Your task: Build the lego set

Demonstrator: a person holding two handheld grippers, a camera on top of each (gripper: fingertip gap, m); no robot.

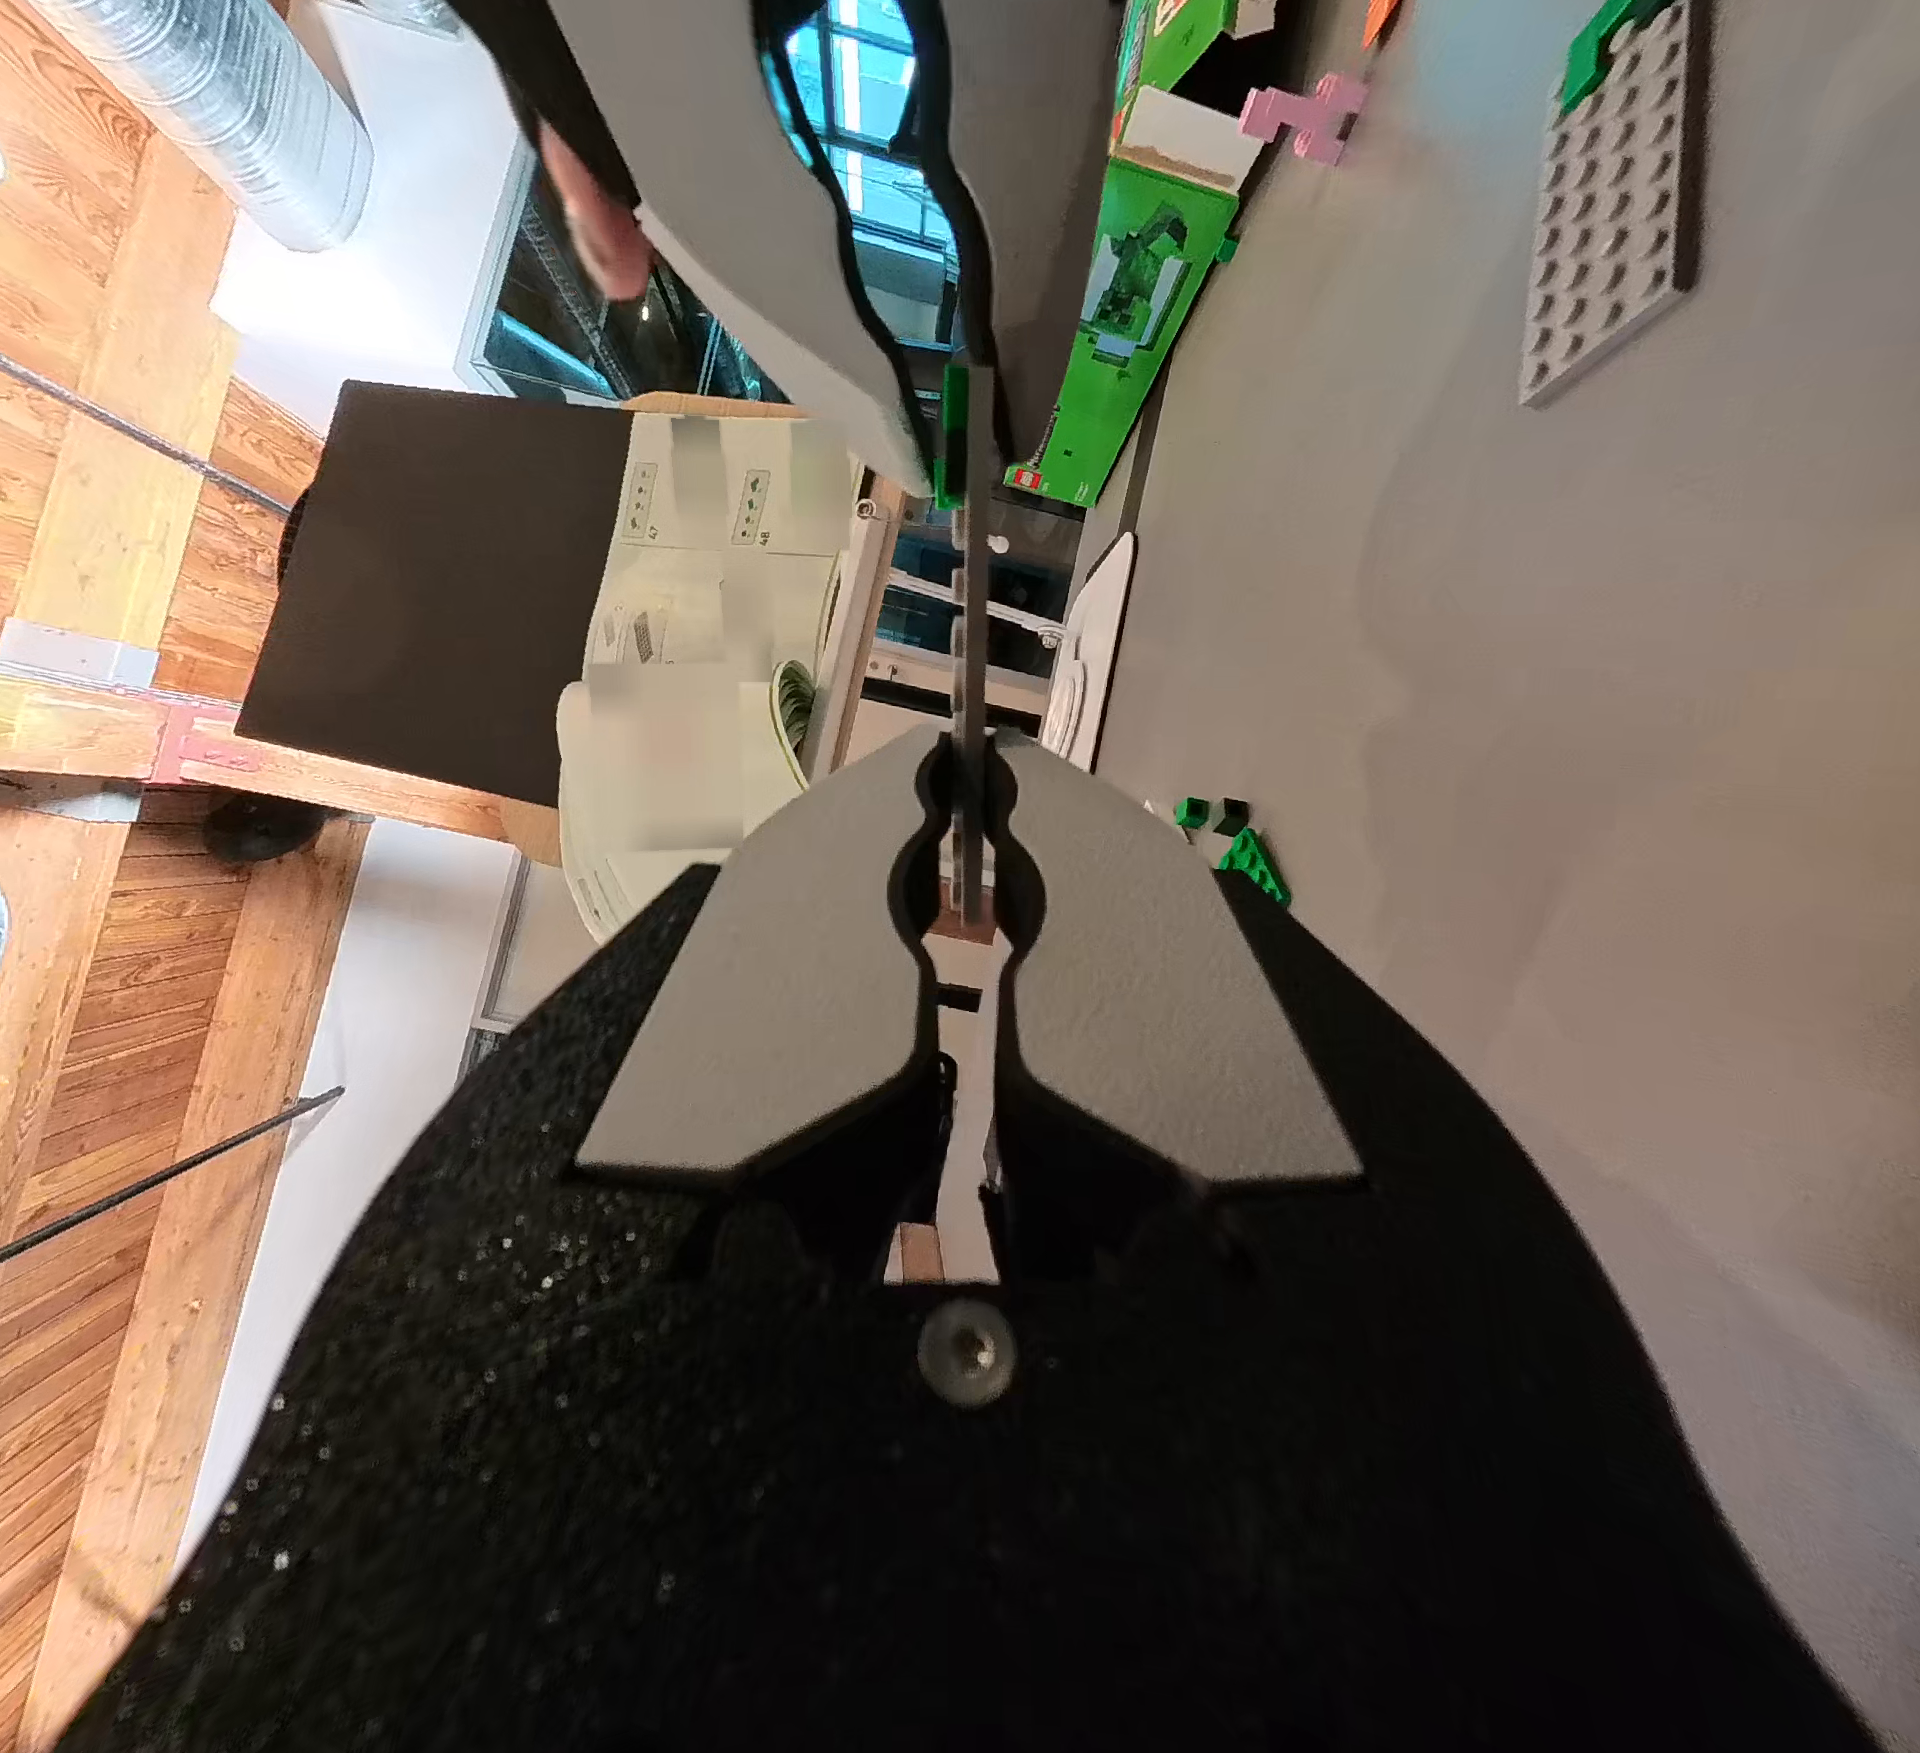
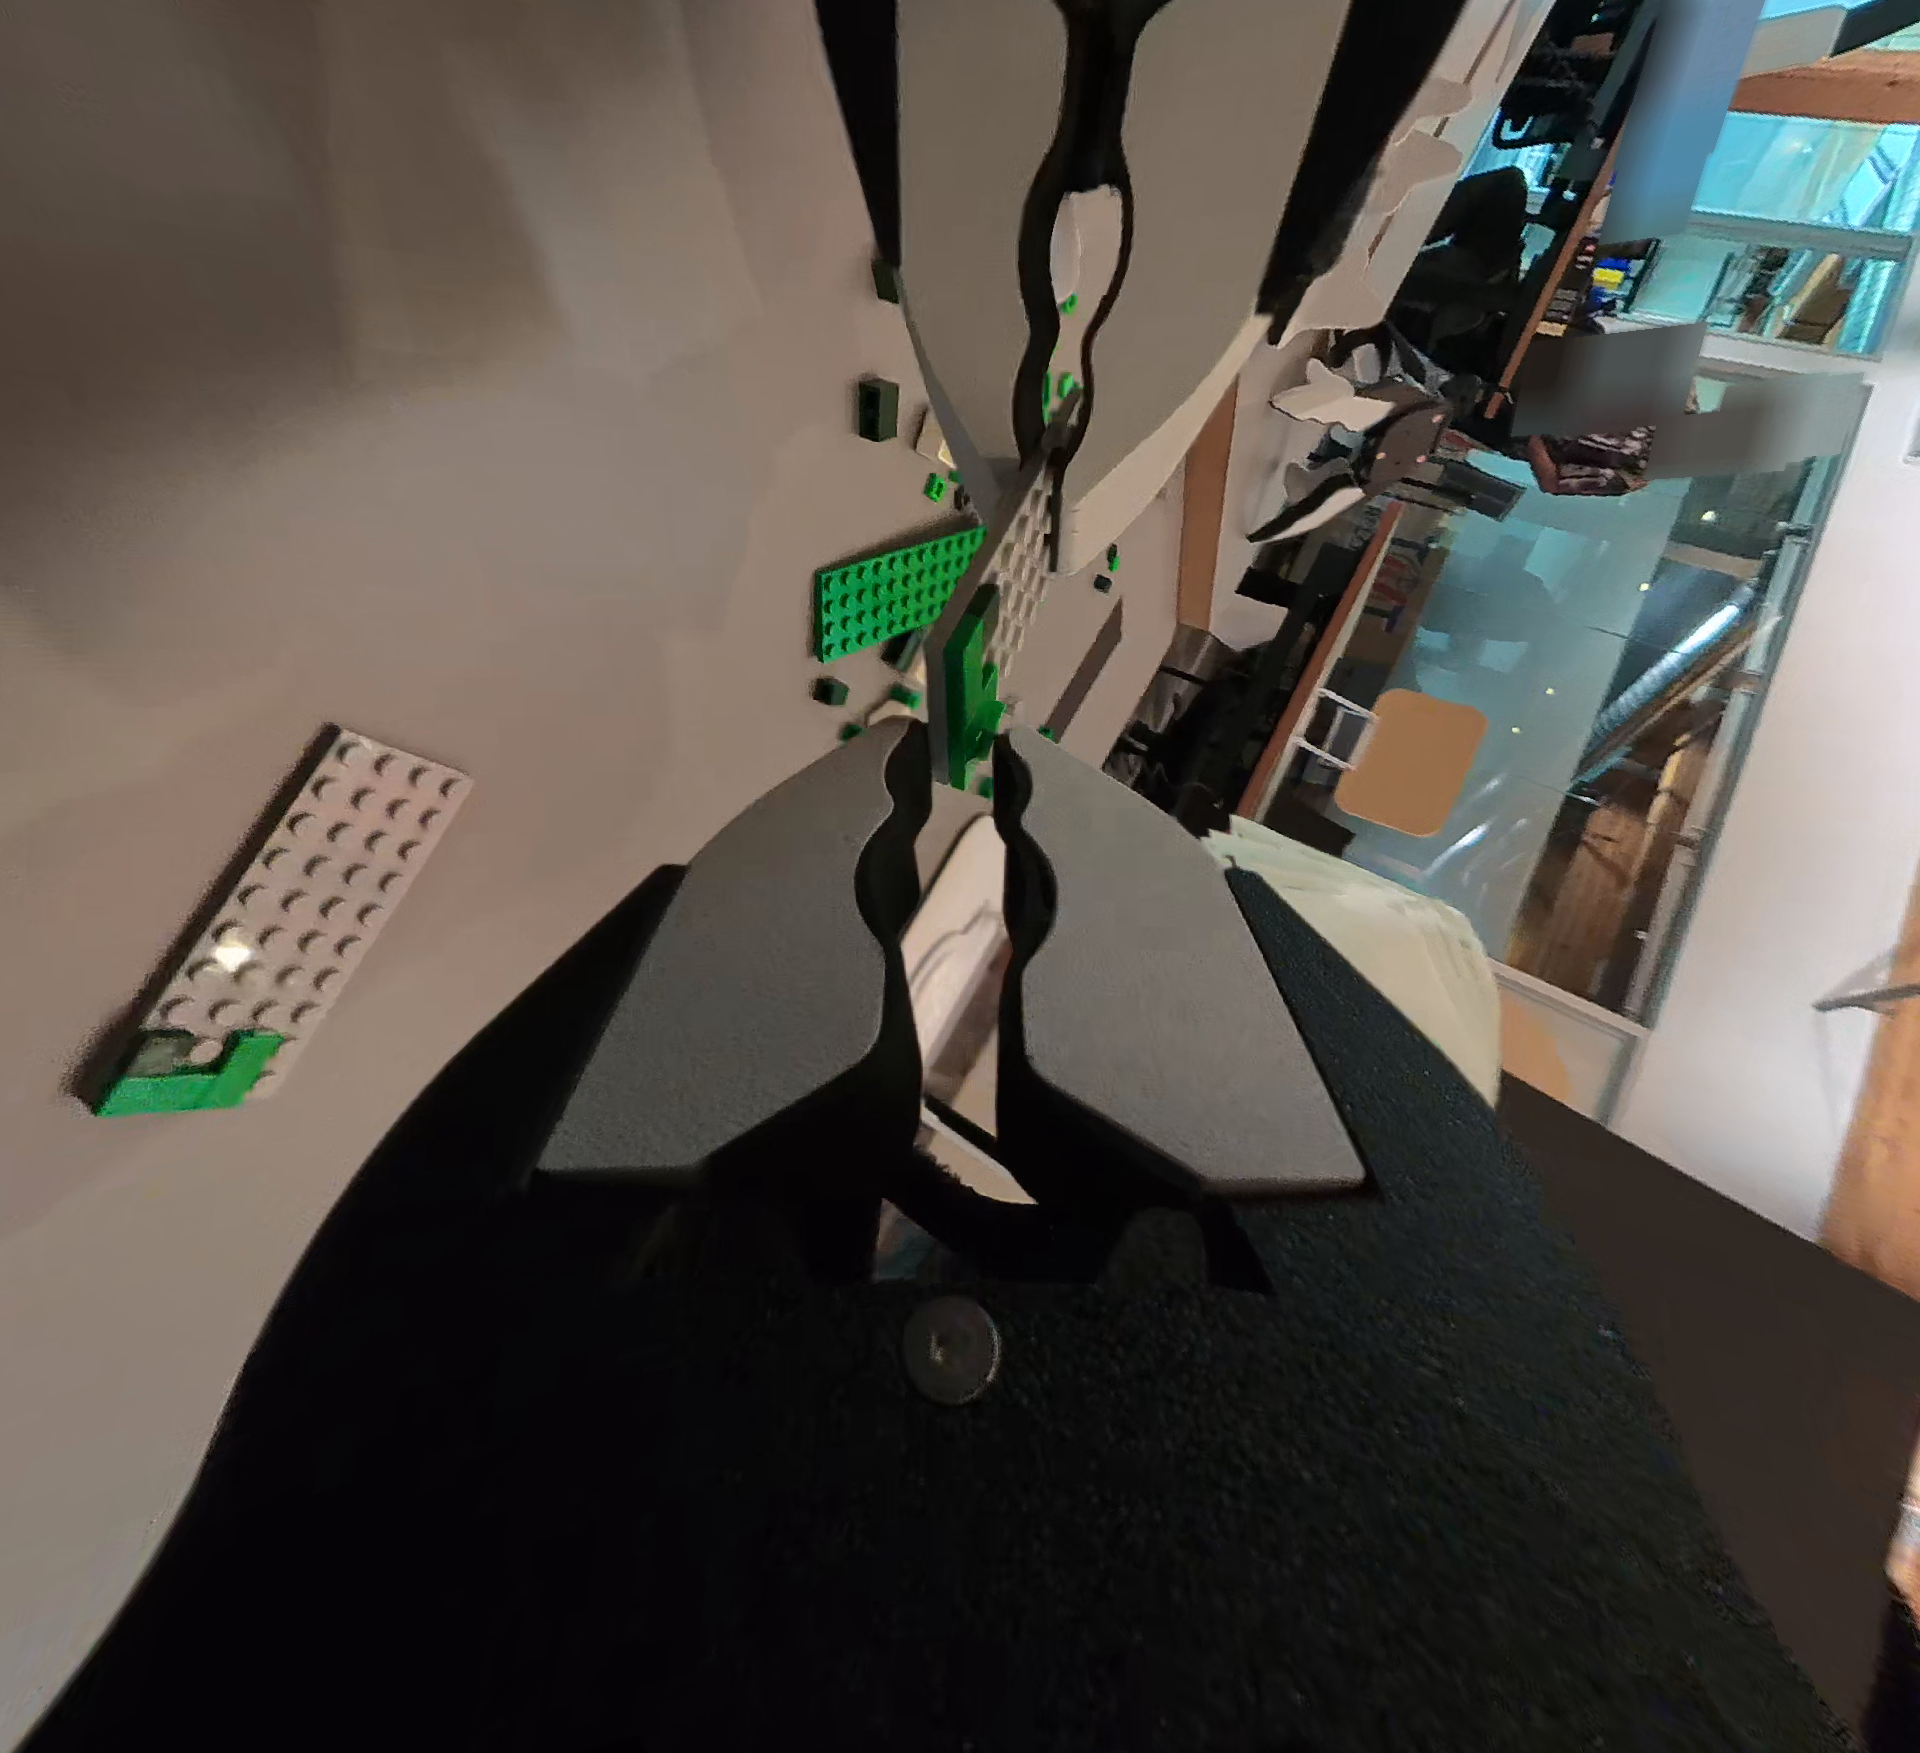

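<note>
Left wrist view: left tongs (image 1: 971,753) clamp one end of a grey plate (image 1: 974,623), held edge-on in mid-air above the counter (image 1: 1455,664); right tongs (image 2: 961,753) grip its green-tipped far end, prob. to steady the assembly w/ both hands.

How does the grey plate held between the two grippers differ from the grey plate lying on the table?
The held grey plate is in the air, clamped at one end by the left gripper and at the other by the right gripper; the grey plate on the table lies flat, untouched. The held one is seen edge-on in the left wrist view, the other studs-up. Both are grey studded plates carrying a green piece at one end.
</note>
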